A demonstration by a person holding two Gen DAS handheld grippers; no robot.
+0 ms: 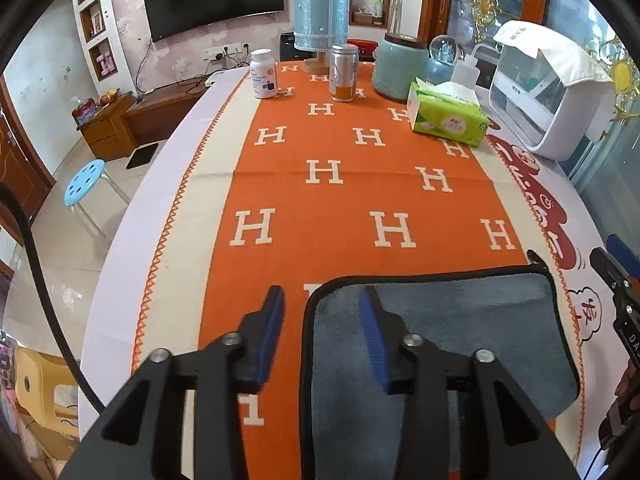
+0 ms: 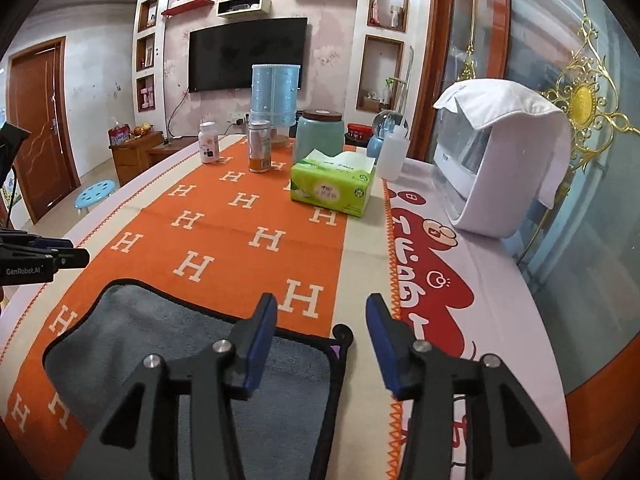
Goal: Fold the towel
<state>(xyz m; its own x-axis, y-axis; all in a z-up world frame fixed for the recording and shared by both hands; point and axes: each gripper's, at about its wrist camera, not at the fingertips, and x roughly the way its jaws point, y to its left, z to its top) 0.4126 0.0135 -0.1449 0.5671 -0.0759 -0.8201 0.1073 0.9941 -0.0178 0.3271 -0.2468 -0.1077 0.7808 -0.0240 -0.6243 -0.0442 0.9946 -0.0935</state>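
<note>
A grey towel [image 1: 472, 332] with a black border lies flat on the orange H-patterned cloth [image 1: 340, 200]. It also shows in the right wrist view [image 2: 152, 332]. My left gripper [image 1: 322, 300] is open above the towel's far left corner, one finger over the cloth and one over the towel. My right gripper [image 2: 322, 308] is open above the towel's far right corner, where a small black hanging loop [image 2: 343, 334] sticks out. Both grippers are empty. The right gripper shows at the left view's right edge [image 1: 616, 280]. The left gripper shows at the right view's left edge [image 2: 44, 258].
At the table's far end stand a green tissue pack [image 1: 446, 118], a metal can [image 1: 343, 74], a white pill bottle [image 1: 264, 74], a teal jar [image 1: 400, 68], a blue lamp [image 1: 321, 20] and a white appliance [image 1: 552, 92]. A blue stool [image 1: 84, 184] stands on the floor at the left.
</note>
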